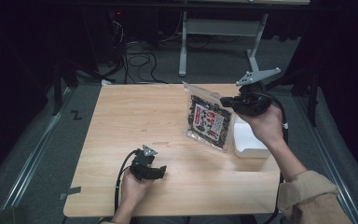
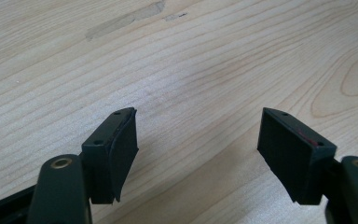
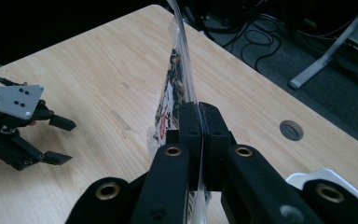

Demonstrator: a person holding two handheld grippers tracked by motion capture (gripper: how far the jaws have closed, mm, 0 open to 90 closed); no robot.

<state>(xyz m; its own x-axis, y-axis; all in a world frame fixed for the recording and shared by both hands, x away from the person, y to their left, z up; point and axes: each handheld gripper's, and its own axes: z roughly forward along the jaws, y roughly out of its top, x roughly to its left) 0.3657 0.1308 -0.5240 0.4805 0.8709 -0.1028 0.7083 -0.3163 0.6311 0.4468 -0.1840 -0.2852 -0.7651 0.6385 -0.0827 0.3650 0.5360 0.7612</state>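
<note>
A clear snack packet (image 1: 208, 120) with dark contents and a red-and-white label hangs tilted above the right half of the wooden table (image 1: 121, 121). My right gripper (image 1: 224, 101) is shut on the packet's right edge. In the right gripper view the packet (image 3: 175, 88) stands edge-on, pinched between the two jaws of my right gripper (image 3: 199, 116). My left gripper (image 1: 162, 171) rests low near the table's front edge, jaws open with nothing between them. In the left gripper view the left gripper (image 2: 198, 133) has bare wood between its fingers (image 2: 121, 144).
A white box (image 1: 248, 140) sits on the table's right edge, under the right hand. A round cable hole (image 3: 291, 130) is in the tabletop. Behind the table are loose cables (image 1: 137, 58) and a metal desk frame (image 1: 186, 42) on the floor.
</note>
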